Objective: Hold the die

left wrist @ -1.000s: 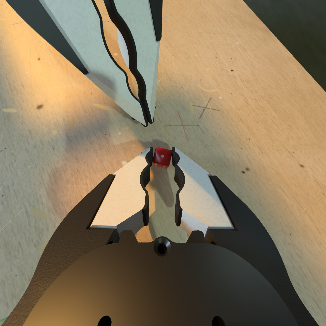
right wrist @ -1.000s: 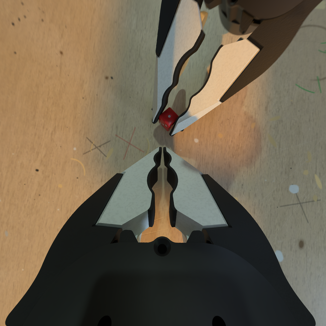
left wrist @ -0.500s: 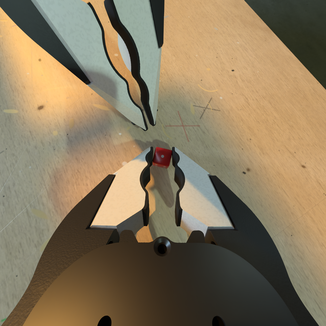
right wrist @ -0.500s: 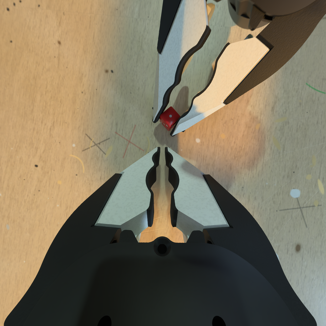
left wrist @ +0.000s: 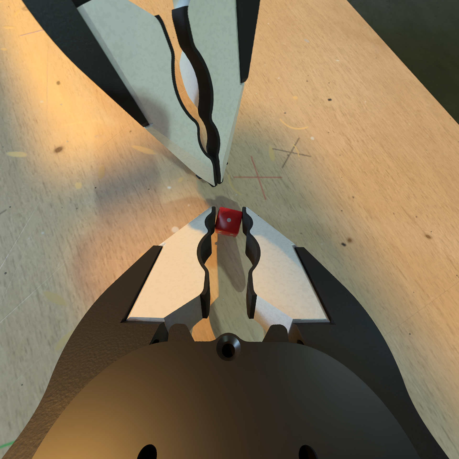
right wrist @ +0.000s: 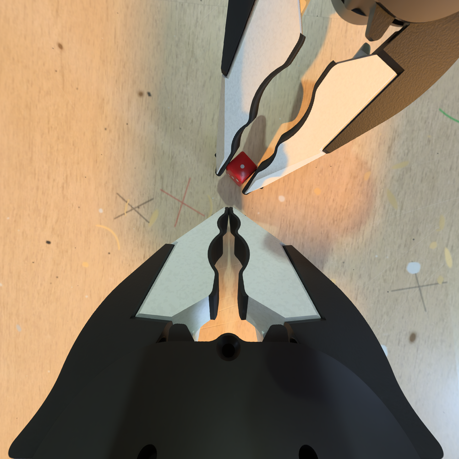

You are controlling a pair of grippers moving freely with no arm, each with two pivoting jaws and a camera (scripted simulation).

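Observation:
A small red die [left wrist: 228, 221] with white pips sits between the fingertips of my left gripper [left wrist: 228, 216], which is shut on it just above the wooden table [left wrist: 347, 198]. My right gripper [left wrist: 215, 182] points at the die from the opposite side, a short gap away, with its jaws shut and empty. In the right wrist view, the right gripper [right wrist: 228, 210] is shut. The die [right wrist: 241, 168] shows beyond it, pinched in the left gripper [right wrist: 232, 183].
A red cross [left wrist: 258, 177] and a dark cross [left wrist: 291, 152] are drawn on the table beside the die. Another dark cross [right wrist: 419, 288] lies to the right. The table edge [left wrist: 402, 49] runs along the far right, with dark floor beyond.
My right gripper's jaws opened slightly half a second ago and have now closed fully. The left gripper and the die have stayed put.

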